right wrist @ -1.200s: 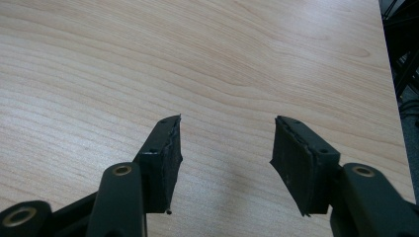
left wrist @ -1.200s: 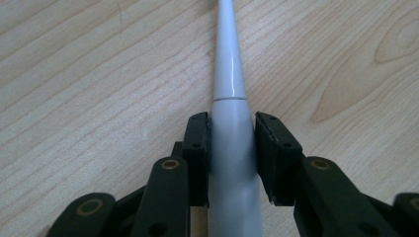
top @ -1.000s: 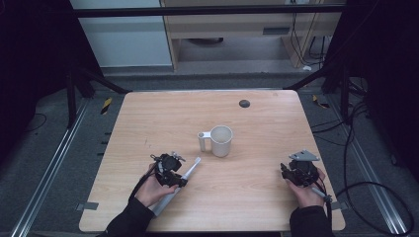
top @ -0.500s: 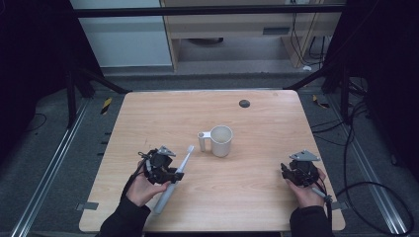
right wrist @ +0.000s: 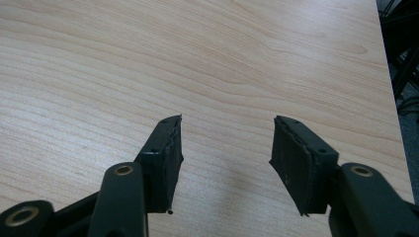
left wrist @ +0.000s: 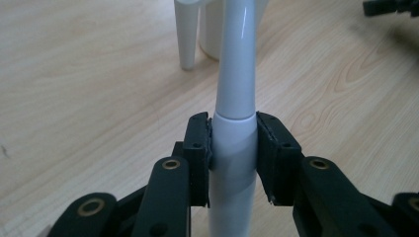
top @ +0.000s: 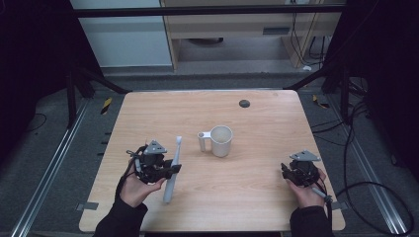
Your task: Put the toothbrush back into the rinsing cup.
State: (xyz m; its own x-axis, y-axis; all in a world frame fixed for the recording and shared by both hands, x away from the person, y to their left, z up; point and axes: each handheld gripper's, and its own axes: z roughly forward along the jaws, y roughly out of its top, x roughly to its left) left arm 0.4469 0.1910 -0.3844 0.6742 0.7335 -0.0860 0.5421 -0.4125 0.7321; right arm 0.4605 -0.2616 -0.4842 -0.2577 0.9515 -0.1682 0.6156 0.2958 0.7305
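Observation:
A long white toothbrush-like wand (top: 174, 165) is clamped around its thick lower body by my left gripper (top: 169, 170), which is shut on it at the table's front left. In the left gripper view both pads press the wand (left wrist: 236, 84) from either side of my left gripper (left wrist: 233, 129), and its slim upper end points toward a white mug (left wrist: 188, 37). The mug (top: 221, 140) stands upright mid-table, handle to the left. My right gripper (top: 291, 173) rests at the front right, open, with bare wood between its jaws (right wrist: 227, 136).
A small black disc (top: 244, 103) lies near the far edge of the wooden table (top: 257, 197). The right gripper shows far off in the left gripper view (left wrist: 390, 6). The table's right edge (right wrist: 388, 74) is close to the right gripper.
The left hand has risen with the wand, and the wand has swung from leaning right to pointing nearly straight away. The right hand has stayed still.

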